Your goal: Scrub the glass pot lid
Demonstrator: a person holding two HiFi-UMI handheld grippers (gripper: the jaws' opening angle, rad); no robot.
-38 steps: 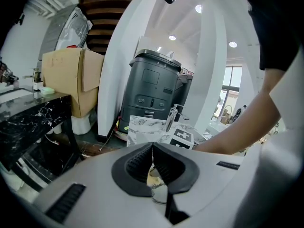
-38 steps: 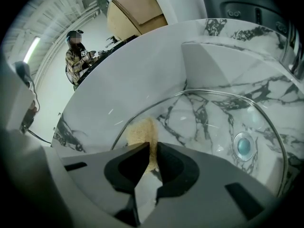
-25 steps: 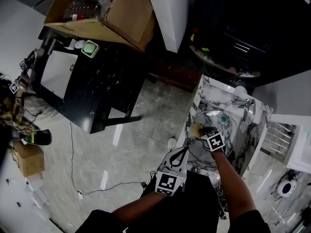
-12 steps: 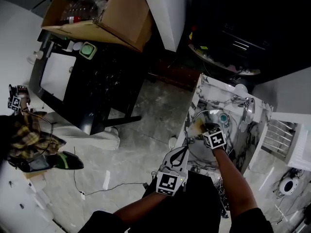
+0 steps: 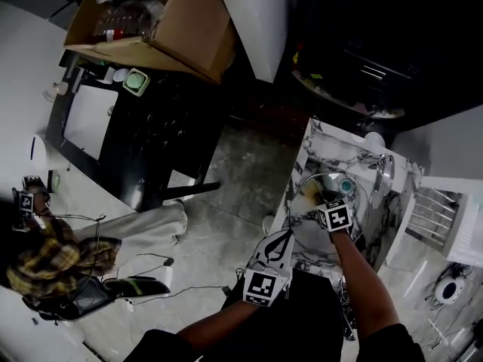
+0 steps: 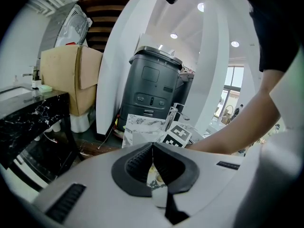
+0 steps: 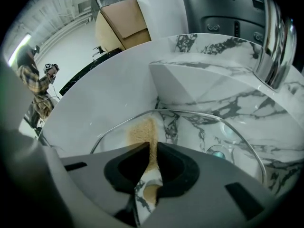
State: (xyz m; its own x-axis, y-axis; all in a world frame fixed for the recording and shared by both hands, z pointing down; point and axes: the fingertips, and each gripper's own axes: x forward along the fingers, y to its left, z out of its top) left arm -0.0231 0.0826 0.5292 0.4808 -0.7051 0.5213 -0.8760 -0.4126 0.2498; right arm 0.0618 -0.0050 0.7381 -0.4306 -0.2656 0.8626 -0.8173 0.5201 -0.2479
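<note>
We see the clear, metal-rimmed glass pot lid (image 7: 194, 127) lying in the marble sink (image 7: 228, 89), a tan scrub pad (image 7: 142, 129) pressed against it.

Head view: high, steeply down. Left, right gripper views: close, along own jaws. All share marble sink (image 5: 321, 145).

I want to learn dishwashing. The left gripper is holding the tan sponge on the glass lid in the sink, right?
No, the right gripper holds the tan sponge on the glass lid in the sink. The right gripper view shows it between those jaws.
</note>
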